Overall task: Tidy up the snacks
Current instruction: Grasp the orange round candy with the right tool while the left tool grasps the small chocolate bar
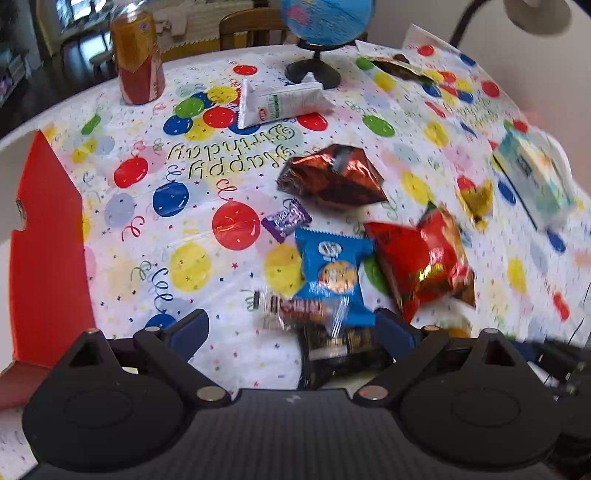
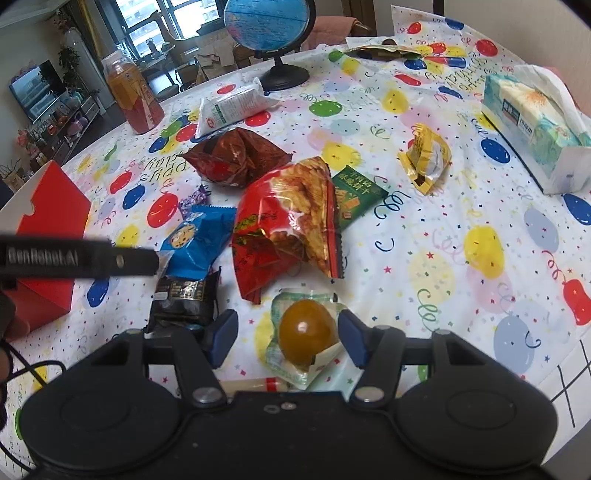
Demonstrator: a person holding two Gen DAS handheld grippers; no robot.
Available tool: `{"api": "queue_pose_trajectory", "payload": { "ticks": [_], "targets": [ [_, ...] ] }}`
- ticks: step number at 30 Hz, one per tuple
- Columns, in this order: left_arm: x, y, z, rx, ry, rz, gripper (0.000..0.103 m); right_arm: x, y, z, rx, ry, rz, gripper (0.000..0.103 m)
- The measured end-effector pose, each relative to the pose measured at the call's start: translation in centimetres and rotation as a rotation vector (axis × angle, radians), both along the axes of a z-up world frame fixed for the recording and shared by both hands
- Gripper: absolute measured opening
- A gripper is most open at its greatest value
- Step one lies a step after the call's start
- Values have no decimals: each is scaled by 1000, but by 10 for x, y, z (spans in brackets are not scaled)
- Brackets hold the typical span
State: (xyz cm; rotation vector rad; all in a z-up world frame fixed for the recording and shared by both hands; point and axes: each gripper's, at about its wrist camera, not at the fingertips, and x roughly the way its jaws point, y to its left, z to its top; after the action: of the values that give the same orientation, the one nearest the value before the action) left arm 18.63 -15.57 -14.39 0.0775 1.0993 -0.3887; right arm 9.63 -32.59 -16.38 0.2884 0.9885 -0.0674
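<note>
Snack packets lie on a balloon-print tablecloth. My left gripper [image 1: 291, 326] is open, its jaws either side of a black packet [image 1: 340, 350] and a clear-wrapped snack [image 1: 295, 308]. Beyond lie a blue cookie packet [image 1: 332, 271], a red bag [image 1: 421, 258], a brown bag [image 1: 332, 177] and a purple candy [image 1: 286, 219]. My right gripper [image 2: 286, 338] is open around a packaged brown egg [image 2: 304, 330]. The red bag [image 2: 286, 221], blue packet [image 2: 197, 240], black packet [image 2: 183, 295], green packet [image 2: 356, 195] and yellow packet [image 2: 426, 158] show there. A red box [image 1: 46, 236] stands left.
A globe [image 1: 321, 22], an orange jar [image 1: 136, 55], a white tube-like pack [image 1: 280, 101] and a tissue box [image 2: 532, 122] stand further back. The red box [image 2: 44, 236] is at the table's left edge. The left gripper's body [image 2: 77, 256] crosses the right wrist view.
</note>
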Motion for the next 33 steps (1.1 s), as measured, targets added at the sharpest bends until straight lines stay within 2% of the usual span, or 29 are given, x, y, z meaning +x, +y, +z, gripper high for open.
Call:
{"api": "queue_pose_trajectory", "payload": {
  "ticks": [8,13,15,19,21,25,26,28,30,33],
  "targets": [
    [20,-5,-20,11,68,-20,97,8,-3,-10,17,25,15,59],
    [27,-4,-30,4,105,-11,89,11,-4,-16,13,38,13,59],
    [29,-4,-32,-7,120,-8,80,13,-5,-18,6,39,10,59],
    [29,-5,-33,-21,127,-13,68,13,-3,-18,-16,43,12,55],
    [29,-6,-31,-31,125,-17,58,13,-2,-18,-32,42,15,47],
    [29,-6,-30,-36,118,-12,50,11,-1,-16,-48,34,20,41],
    [29,-5,-30,-38,116,-11,39,11,-1,-16,-57,33,21,40],
    [28,-4,-29,-37,113,0,38,11,0,-15,-61,31,21,39],
    [28,-1,-28,-34,100,10,32,10,-1,-14,-57,31,19,38],
    [26,2,-26,-30,92,19,32,7,0,-12,-54,27,17,38]
  ]
}}
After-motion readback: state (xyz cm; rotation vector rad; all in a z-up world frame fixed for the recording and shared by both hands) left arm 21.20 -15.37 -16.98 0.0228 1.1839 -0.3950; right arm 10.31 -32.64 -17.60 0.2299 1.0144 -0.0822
